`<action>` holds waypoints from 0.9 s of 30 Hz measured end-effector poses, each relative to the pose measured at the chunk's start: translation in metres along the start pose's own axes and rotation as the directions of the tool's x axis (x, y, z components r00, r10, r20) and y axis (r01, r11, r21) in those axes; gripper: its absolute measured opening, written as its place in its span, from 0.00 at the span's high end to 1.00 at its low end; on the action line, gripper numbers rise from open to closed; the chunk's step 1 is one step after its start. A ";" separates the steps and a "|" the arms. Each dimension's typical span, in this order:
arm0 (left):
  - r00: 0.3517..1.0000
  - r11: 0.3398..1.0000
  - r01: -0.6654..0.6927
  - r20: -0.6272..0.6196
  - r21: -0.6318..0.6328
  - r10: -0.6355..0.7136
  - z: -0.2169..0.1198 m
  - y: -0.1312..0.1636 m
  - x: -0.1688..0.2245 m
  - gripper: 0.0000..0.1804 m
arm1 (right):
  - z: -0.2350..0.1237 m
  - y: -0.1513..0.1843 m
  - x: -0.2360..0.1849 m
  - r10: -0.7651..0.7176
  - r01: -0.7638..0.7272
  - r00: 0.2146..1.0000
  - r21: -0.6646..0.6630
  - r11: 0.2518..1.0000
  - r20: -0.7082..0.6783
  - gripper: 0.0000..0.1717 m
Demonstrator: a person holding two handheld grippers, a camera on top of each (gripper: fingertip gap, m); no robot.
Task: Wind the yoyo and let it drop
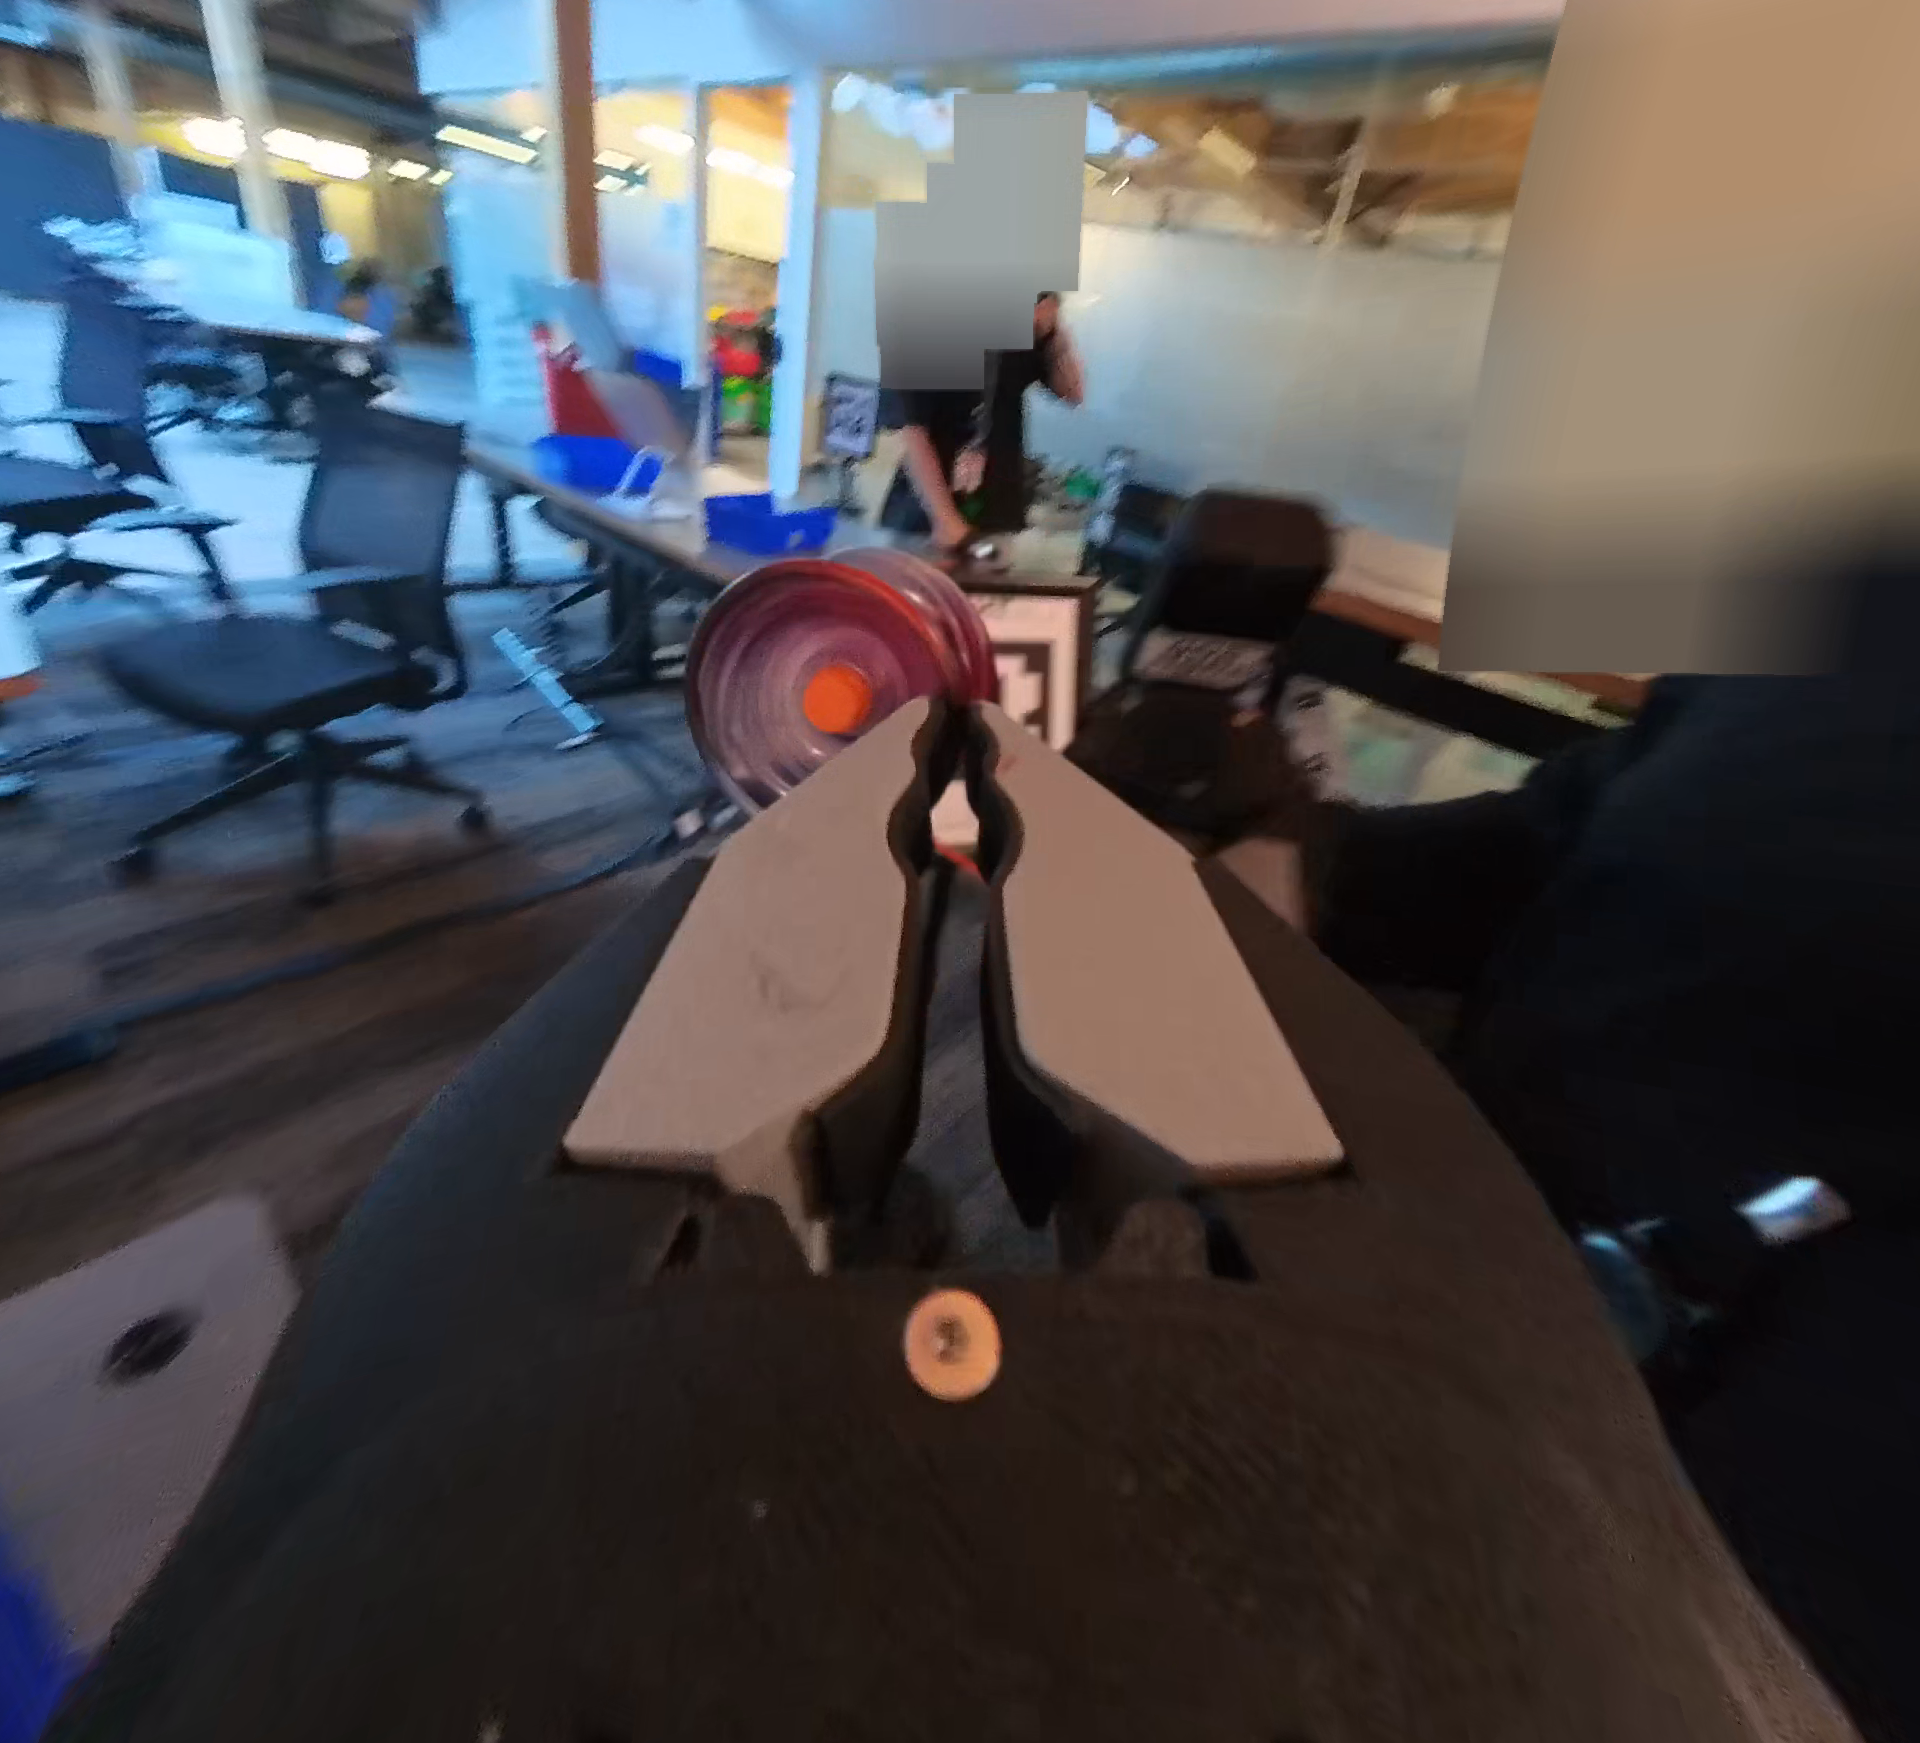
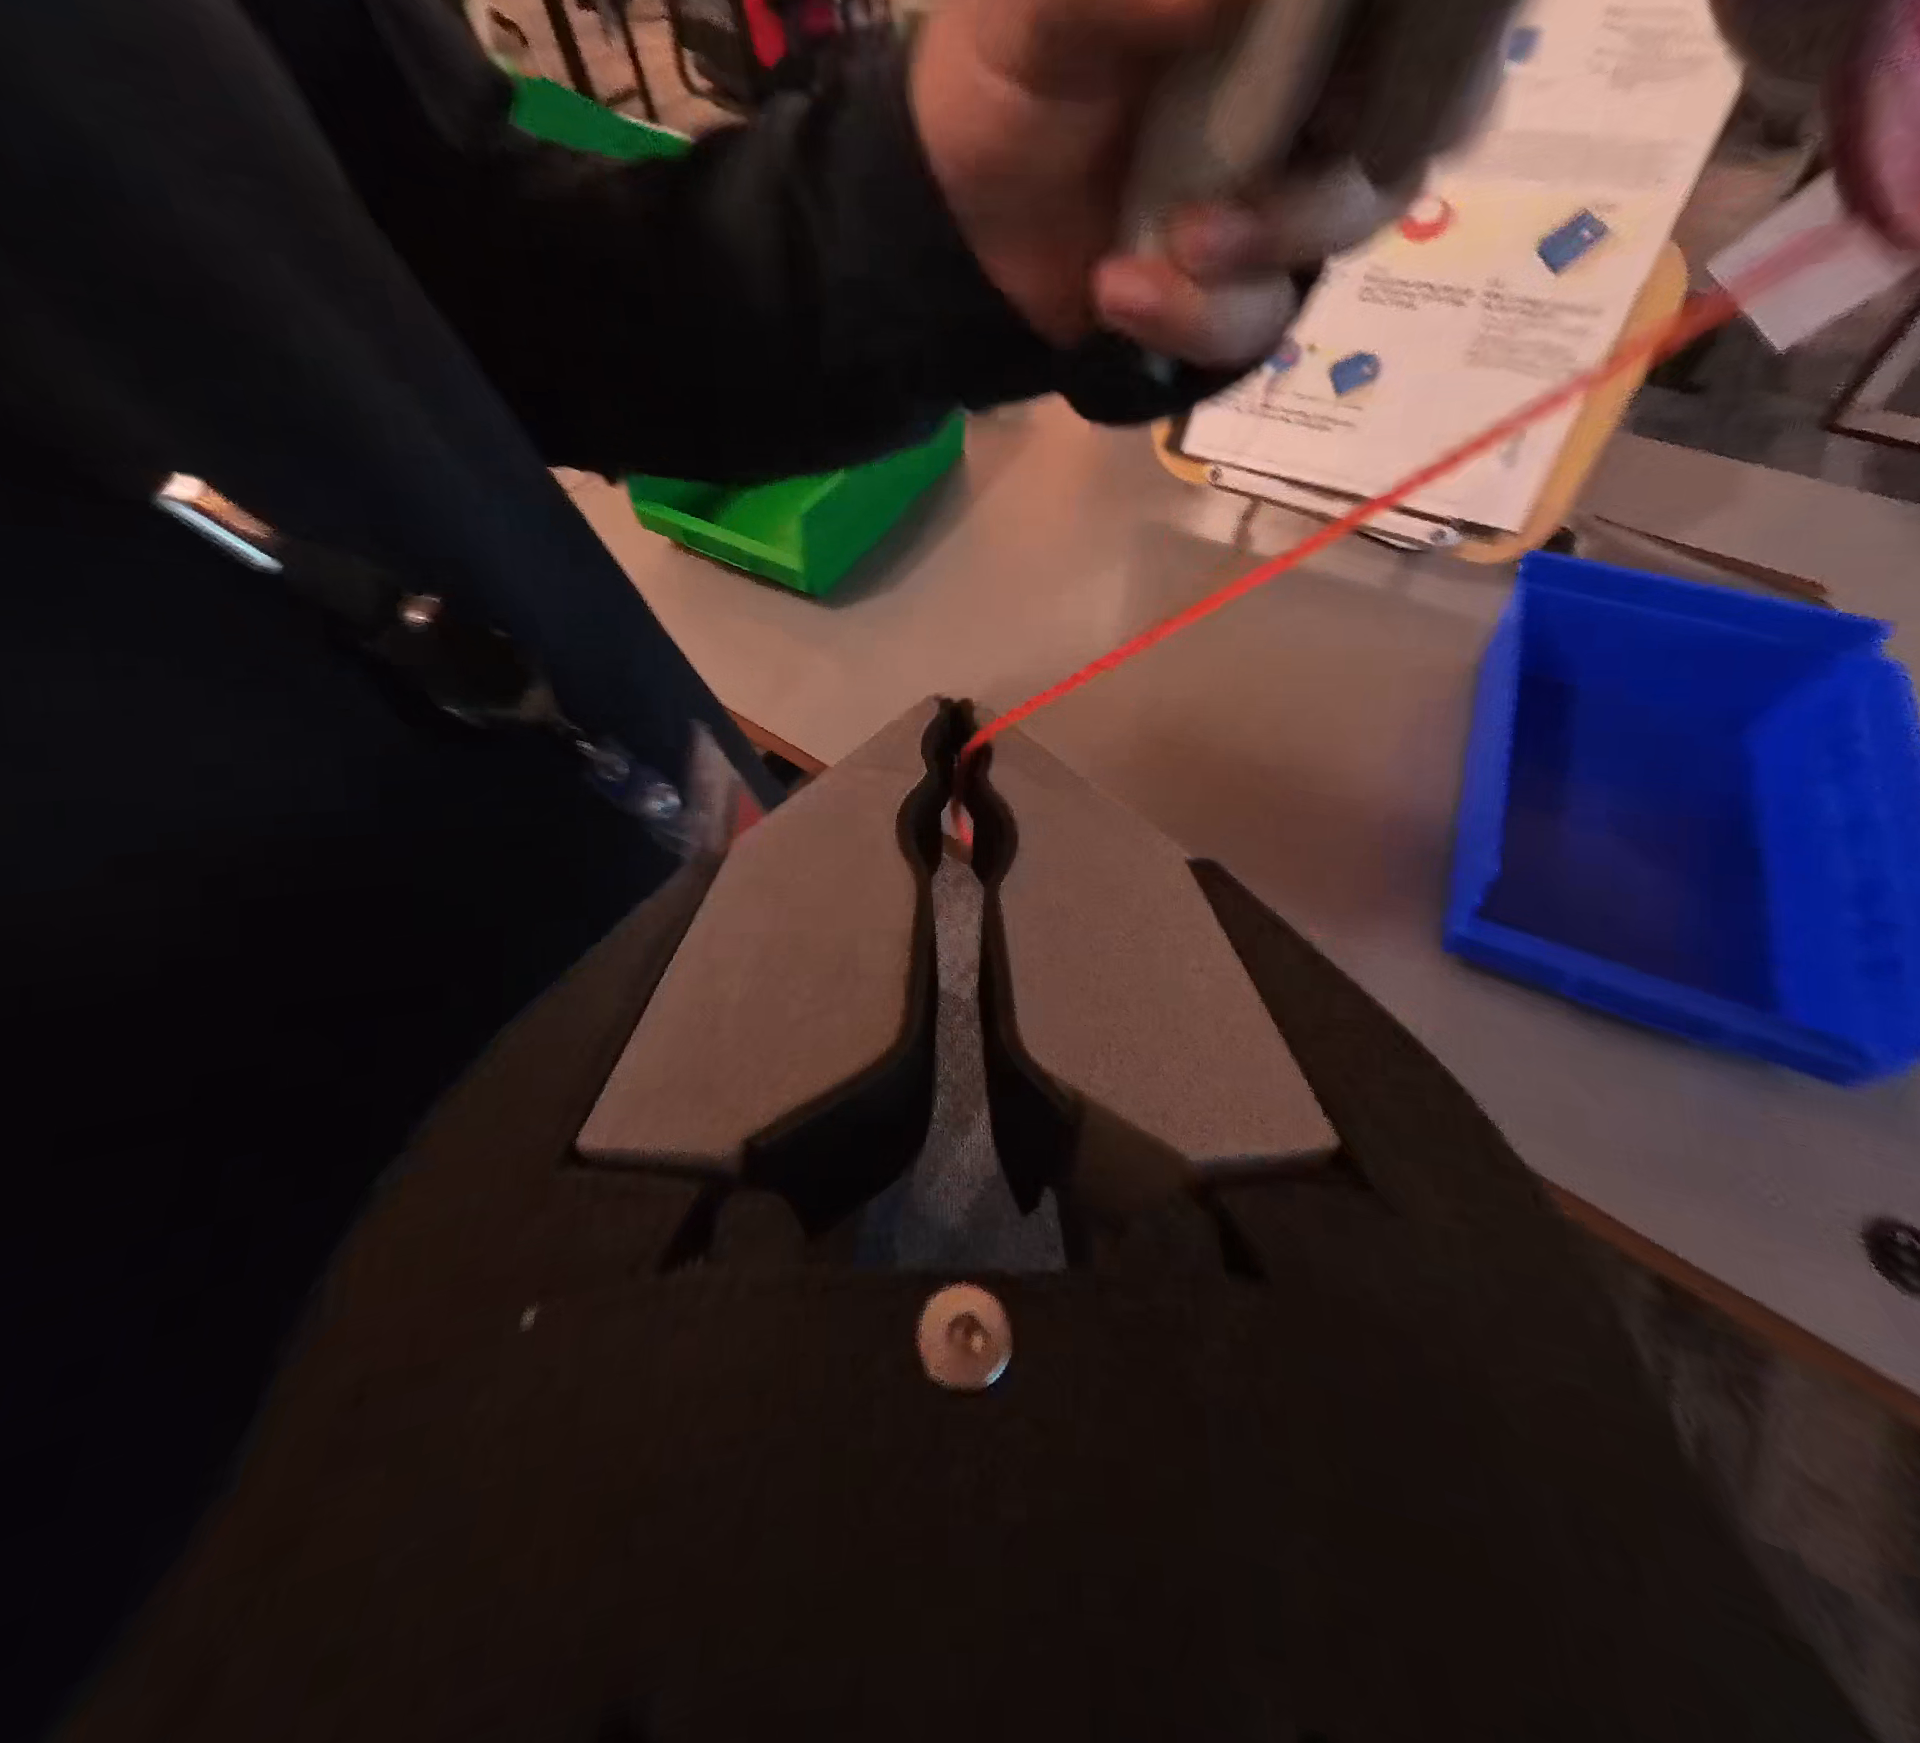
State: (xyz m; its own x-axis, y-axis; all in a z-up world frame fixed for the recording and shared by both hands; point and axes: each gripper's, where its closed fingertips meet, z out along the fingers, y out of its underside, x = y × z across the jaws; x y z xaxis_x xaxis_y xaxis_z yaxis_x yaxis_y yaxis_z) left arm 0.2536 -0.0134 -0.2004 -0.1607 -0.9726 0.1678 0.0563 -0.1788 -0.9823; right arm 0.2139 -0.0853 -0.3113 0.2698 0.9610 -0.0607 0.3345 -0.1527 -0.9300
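Open office: dark wood floor (image 1: 260,966), black mesh chairs (image 1: 343,613), long counter (image 1: 644,519) with blue bins (image 1: 764,521), white pillar (image 1: 795,280), ceiling lights (image 1: 270,140).

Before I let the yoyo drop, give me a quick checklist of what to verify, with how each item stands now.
1. Right gripper shut on the red string: ok.
2. String taut, running up to the right: ok.
3. Left gripper holding the translucent purple-red yoyo with orange hub: cannot tell; its fingers look shut at the yoyo's edge.
4. String fully wound: cannot tell.
5. Blue plastic bin clear of the string: ok.
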 end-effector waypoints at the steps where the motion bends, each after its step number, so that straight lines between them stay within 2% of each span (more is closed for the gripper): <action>1: 0.999 0.999 -0.014 0.040 -0.035 0.016 0.001 0.008 -0.007 1.00 | -0.003 -0.005 -0.006 -0.012 0.012 1.000 0.013 1.000 0.012 1.00; 5: 0.987 0.988 -0.075 0.130 -0.132 0.093 0.004 0.030 -0.023 1.00 | -0.024 -0.023 -0.025 -0.065 0.062 0.997 0.058 0.996 0.040 1.00; 8: 0.986 0.991 -0.115 0.111 -0.075 0.123 0.007 0.015 -0.016 1.00 | -0.033 0.000 -0.020 -0.020 0.021 1.000 -0.020 1.000 0.024 1.00; 10: 0.983 0.988 -0.141 0.108 -0.059 0.146 0.009 0.004 -0.014 1.00 | -0.038 0.020 -0.013 0.036 -0.036 0.999 -0.048 0.998 0.001 0.92; 12: 0.980 0.985 -0.167 0.102 -0.037 0.170 0.010 -0.008 -0.012 1.00 | -0.045 0.032 -0.007 0.078 -0.079 0.997 -0.040 0.996 -0.025 0.89; 19: 0.962 0.964 -0.266 0.076 0.032 0.263 0.012 -0.043 0.002 1.00 | -0.089 0.049 0.012 0.135 -0.143 0.985 -0.071 0.987 -0.112 0.75; 23: 0.964 0.963 -0.265 0.045 0.054 0.263 0.015 -0.051 0.007 1.00 | -0.108 0.081 0.029 0.239 -0.258 0.962 -0.148 0.955 -0.135 0.74; 27: 0.961 0.959 -0.276 0.040 0.067 0.274 0.012 -0.053 0.011 1.00 | -0.118 0.094 0.036 0.316 -0.332 0.937 -0.106 0.937 -0.147 0.75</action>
State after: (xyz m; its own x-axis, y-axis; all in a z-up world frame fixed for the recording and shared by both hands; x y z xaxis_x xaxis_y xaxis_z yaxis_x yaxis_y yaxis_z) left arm 0.2606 -0.0161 -0.1453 -0.0995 -0.9896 -0.1040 0.1646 0.0868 -0.9825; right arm 0.3618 -0.0923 -0.3580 0.4910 0.8189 -0.2973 0.3193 -0.4867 -0.8132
